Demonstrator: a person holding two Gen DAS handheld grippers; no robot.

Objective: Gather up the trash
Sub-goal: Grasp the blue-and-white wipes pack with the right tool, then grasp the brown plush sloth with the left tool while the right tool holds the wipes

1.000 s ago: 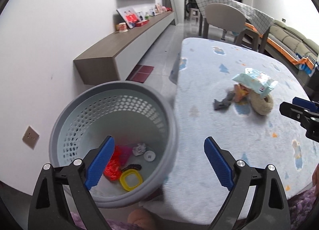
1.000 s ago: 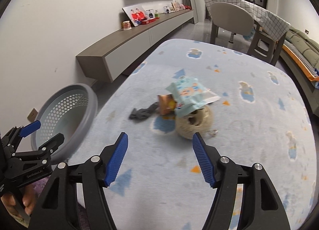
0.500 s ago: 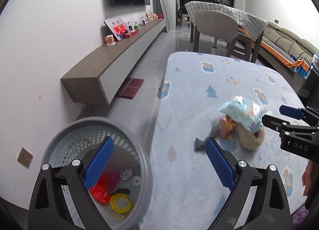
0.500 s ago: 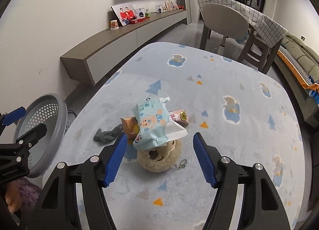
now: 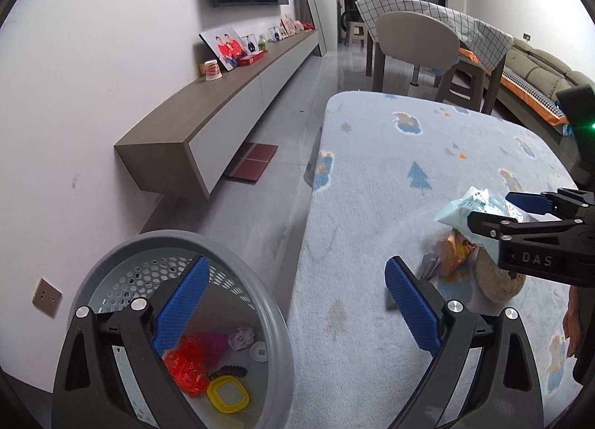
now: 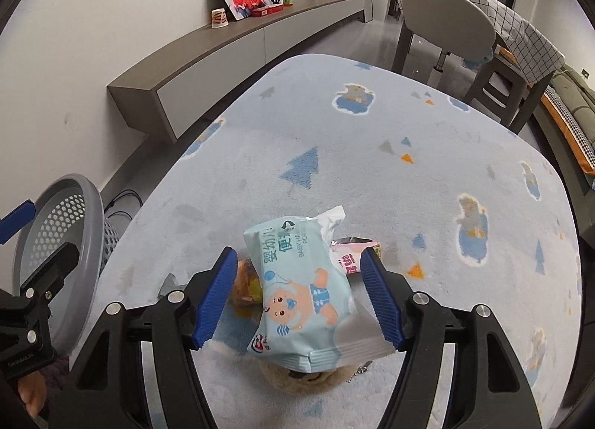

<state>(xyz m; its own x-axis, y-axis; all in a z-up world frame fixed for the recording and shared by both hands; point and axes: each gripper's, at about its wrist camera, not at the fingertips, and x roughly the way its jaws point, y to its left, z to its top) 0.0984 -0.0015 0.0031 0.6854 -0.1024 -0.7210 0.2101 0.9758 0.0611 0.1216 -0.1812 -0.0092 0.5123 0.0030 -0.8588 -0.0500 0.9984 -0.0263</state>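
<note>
Wipes packet (image 6: 305, 287) atop small pile near rug's (image 6: 372, 153) near edge | long axis along fingers | right gripper (image 6: 297, 295) spread, straddling it, pads clear | left gripper (image 5: 293, 310) spread, empty, over basket (image 5: 260, 302) off rug's left edge | right nearer.

Black tool (image 6: 297, 295) frames, ribbed blue pads (image 6: 381, 298), silver screws; white lettering ("DAS")

Both tongs point steeply downward, jaws spread wide with nothing pinched. The right tongs (image 6: 299, 293) sit ahead of the left tongs (image 5: 293, 302), each gripped by a hand.
</note>
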